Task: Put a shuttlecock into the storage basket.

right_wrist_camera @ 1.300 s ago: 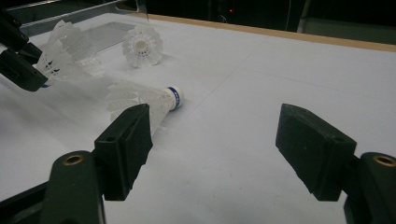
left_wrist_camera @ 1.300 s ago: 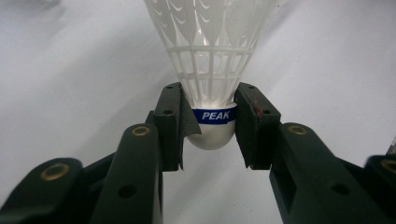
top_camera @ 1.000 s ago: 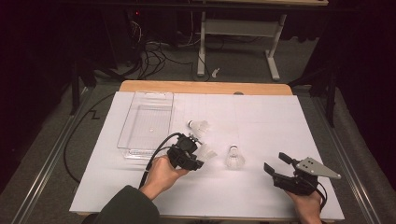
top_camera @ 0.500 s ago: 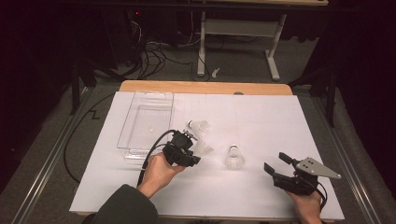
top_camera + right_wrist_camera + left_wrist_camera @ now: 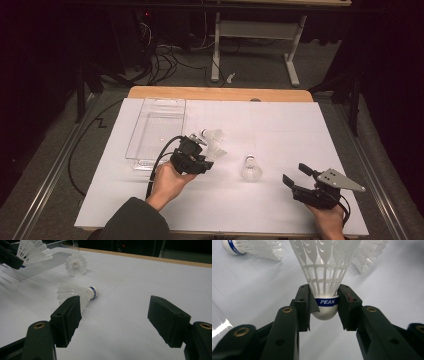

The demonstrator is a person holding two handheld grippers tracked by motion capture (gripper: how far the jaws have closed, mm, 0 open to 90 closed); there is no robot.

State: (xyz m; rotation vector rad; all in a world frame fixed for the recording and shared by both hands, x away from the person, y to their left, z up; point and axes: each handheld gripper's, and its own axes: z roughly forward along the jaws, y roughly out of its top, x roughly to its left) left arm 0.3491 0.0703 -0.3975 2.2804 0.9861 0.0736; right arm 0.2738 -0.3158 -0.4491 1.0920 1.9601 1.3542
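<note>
My left gripper (image 5: 206, 156) (image 5: 324, 288) is shut on the cork of a white shuttlecock (image 5: 216, 151) (image 5: 325, 303) with a blue PEAK band, its skirt pointing away from the jaws. That held shuttlecock (image 5: 32, 250) hangs beside the clear tray (image 5: 150, 107). A second shuttlecock (image 5: 212, 135) (image 5: 75, 264) (image 5: 252, 246) lies just beyond it on the white sheet. A third shuttlecock (image 5: 251, 168) (image 5: 78, 293) lies on its side in front of my right gripper (image 5: 295, 173) (image 5: 115, 302), which stands open and empty near the front right.
The clear plastic tray (image 5: 37, 268) sits at the left of the white sheet (image 5: 280, 125), on a wooden table (image 5: 220, 93). A black cable (image 5: 160, 160) trails from the left gripper. Desk legs (image 5: 216, 50) and floor cables (image 5: 165, 55) stand beyond the table.
The left gripper has drifted slightly left and away, toward the tray, carrying the shuttlecock with it. The right gripper has stayed still.
</note>
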